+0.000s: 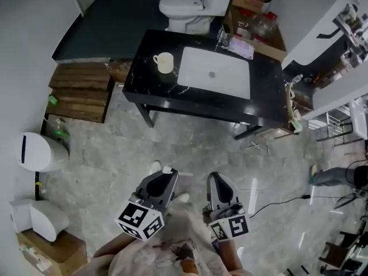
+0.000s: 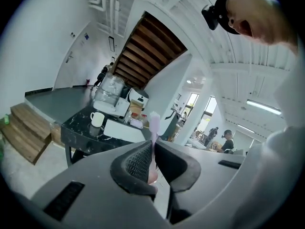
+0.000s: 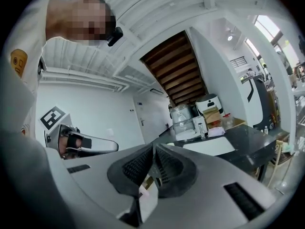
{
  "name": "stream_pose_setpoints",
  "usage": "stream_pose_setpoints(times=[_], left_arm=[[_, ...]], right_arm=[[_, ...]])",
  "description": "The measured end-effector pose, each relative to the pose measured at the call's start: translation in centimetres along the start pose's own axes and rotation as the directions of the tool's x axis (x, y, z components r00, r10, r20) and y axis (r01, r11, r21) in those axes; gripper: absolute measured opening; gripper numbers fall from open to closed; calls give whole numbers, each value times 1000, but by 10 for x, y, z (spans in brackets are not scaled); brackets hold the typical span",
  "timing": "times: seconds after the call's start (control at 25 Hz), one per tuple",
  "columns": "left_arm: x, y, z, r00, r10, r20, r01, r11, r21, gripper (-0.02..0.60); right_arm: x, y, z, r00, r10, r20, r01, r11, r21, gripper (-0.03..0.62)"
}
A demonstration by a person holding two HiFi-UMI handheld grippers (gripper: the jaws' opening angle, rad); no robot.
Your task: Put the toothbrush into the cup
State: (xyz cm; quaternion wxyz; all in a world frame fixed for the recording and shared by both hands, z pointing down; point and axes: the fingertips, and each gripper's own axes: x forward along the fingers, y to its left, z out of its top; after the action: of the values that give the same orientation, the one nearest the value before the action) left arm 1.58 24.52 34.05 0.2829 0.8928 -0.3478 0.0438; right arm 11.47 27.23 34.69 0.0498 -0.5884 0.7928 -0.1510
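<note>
1. Grey stone-look floor (image 1: 190,145) fills the middle of the room. A black desk (image 1: 150,48) stands at its far side, well apart from the person.
2. The toothbrush (image 2: 154,125) stands upright in the left gripper (image 2: 153,146), far from the desk. Its pale bristle end pokes up above the fingertips. The lower handle is mostly hidden between the ribbed pads, and in the head view only a small pale tip shows.
3. The left gripper's fingers are clenched on the toothbrush's neck.
4. The right gripper (image 3: 153,149) hangs just beside the left one. Its fingers are pressed together with nothing between them.
5. The cup (image 1: 164,62), cream-coloured with a handle, sits on the desk near the end at the head view's left, just beside the white sink basin (image 1: 215,73). Its inside cannot be made out.
6. Small items at the desk's far corner, beyond the basin, are too small and cluttered to identify.
7. A white toilet (image 1: 184,7) stands behind the desk, its tank cut off by the upper edge.
8. Wooden steps (image 1: 80,91) lie beside the desk's cup end.
</note>
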Motion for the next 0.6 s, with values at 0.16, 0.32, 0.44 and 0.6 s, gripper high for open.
stream_pose_setpoints(times=[0.16,0.32,0.44,0.6], left_arm=[[4,22,23,1000,0,22,1,1000,-3,31],[10,45,49,999,-16,30,16,1000,0,31],[13,71,65,999,-24,46,24,1000,8,31],[18,109,80,998,-25,52,25,1000,-10,31]], right_arm=[[27,9,8,1000,7,13,-6,1000,-4,29],[56,17,15,1000,-3,23,4,1000,-17,29],[84,25,17,1000,-5,30,6,1000,-29,29],[120,33,19,999,-8,34,9,999,-39,29]])
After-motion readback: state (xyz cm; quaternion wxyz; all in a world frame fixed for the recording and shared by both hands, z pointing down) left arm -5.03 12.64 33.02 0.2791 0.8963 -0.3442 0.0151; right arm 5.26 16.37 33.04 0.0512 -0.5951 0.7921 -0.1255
